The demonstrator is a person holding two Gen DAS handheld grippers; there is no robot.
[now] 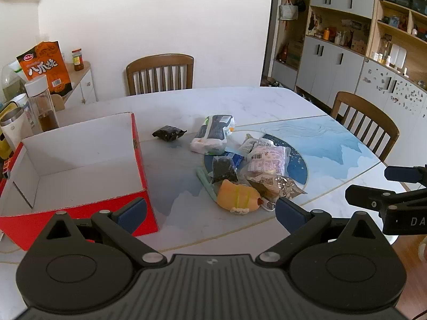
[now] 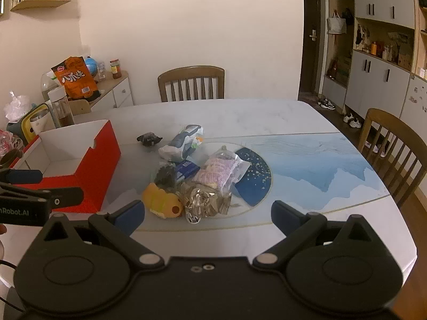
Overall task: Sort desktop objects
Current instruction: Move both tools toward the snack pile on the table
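Note:
A heap of snack packets lies mid-table: a yellow duck-shaped toy (image 1: 237, 196) (image 2: 162, 200), a pink-white packet (image 1: 268, 160) (image 2: 221, 172), a crinkled brown packet (image 1: 277, 185) (image 2: 206, 200), a dark pouch (image 1: 223, 169) (image 2: 165, 174), a white-grey bag (image 1: 213, 134) (image 2: 182, 142). One small black packet (image 1: 169, 132) (image 2: 149, 138) lies apart. An empty red box (image 1: 77, 165) (image 2: 80, 160) stands at the left. My left gripper (image 1: 210, 212) is open, just short of the heap. My right gripper (image 2: 208, 217) is open too, near the duck toy, nothing between its fingers.
The white-and-blue table (image 1: 333, 144) has wooden chairs at the far side (image 1: 160, 73) and at the right (image 1: 368, 122). Bottles, cups and an orange snack bag (image 1: 45, 66) crowd the left edge. Cabinets line the right wall. The right gripper's fingers (image 1: 373, 196) show in the left wrist view.

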